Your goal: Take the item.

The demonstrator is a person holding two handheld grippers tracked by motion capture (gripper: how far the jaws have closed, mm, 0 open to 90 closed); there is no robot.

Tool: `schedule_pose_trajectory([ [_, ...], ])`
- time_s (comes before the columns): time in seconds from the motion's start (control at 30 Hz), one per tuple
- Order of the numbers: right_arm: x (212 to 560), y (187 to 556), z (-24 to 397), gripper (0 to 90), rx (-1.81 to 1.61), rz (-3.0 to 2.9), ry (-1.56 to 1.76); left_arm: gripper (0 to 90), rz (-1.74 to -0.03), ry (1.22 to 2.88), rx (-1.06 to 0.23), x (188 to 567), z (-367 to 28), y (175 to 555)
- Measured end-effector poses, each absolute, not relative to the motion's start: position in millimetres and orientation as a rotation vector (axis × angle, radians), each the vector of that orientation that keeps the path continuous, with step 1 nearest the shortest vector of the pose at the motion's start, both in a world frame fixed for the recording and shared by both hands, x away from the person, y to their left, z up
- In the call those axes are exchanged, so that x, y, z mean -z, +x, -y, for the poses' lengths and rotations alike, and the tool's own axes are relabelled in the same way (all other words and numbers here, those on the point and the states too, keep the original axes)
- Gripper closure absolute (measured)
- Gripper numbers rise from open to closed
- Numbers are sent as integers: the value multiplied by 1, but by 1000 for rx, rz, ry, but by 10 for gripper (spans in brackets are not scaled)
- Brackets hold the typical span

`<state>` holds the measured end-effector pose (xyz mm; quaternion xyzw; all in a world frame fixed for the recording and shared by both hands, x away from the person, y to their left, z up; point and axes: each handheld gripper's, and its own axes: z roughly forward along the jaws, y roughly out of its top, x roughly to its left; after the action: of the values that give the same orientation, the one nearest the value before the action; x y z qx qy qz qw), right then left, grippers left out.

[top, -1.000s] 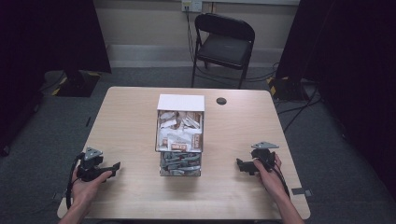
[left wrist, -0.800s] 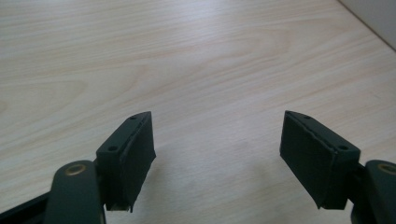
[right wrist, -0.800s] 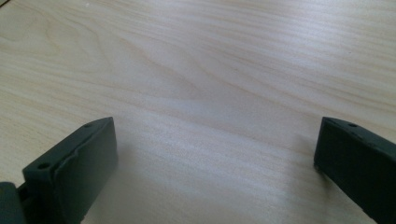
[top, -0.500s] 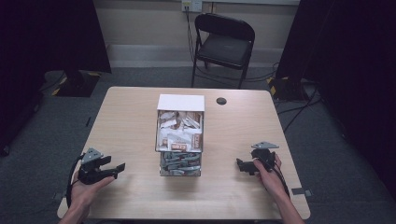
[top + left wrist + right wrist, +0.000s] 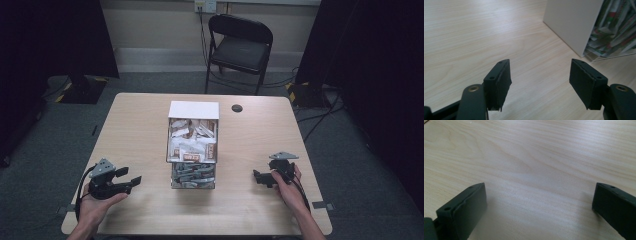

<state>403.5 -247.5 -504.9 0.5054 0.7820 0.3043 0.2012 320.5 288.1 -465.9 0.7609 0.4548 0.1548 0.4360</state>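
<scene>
**Jaws apart, nothing held, box in mid tabletop**

Jaws of the left gripper stand apart w/ nothing between them but bare wood; they've just been closing a bit, still a clear gap. Left gripper view: two black pads, tabletop below, white side wall of the box ahead at upper right, w/ packets visible behind its clear front. Left gripper points toward the box, near it but not touching.

Right gripper rests in the person's right hand at the right side of the tabletop, jaws wide open, empty; right gripper view has plain wood between them. It's aimed toward the box, apart from it.

Box sits at the middle of the tabletop, between the 2 grippers: white top at the far end, clear walls, stuffed w/ small paper packets. Small dark round spot lies on the wood just beyond its far right corner. Folding chair stands behind the tabletop's far edge.
</scene>
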Motion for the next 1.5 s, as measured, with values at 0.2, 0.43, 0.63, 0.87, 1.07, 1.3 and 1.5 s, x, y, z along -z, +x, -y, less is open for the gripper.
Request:
schedule_pose_trajectory([
  [0.2, 505, 403, 247, 0, -850, -2184, 1412, 433, -1061, 1892, -318, 459, -285, 321],
  [0.43, 505, 403, 247, 0, -850, -2185, 1412, 439, -992, 1887, -299, 448, -280, 316],
  [0.63, 505, 403, 247, 0, -850, -2185, 1412, 510, -972, 1893, -264, 444, -275, 315],
  [0.87, 505, 403, 247, 0, -850, -2185, 1412, 528, -894, 1907, -229, 437, -262, 313],
  [1.07, 505, 403, 247, 0, -850, -2185, 1412, 568, -906, 1905, -182, 434, -256, 311],
  [1.3, 505, 403, 247, 0, -850, -2185, 1412, 599, -858, 1906, -148, 431, -243, 310],
  [1.5, 505, 404, 247, 0, -850, -2185, 1412, 595, -888, 1891, -146, 432, -237, 310],
])
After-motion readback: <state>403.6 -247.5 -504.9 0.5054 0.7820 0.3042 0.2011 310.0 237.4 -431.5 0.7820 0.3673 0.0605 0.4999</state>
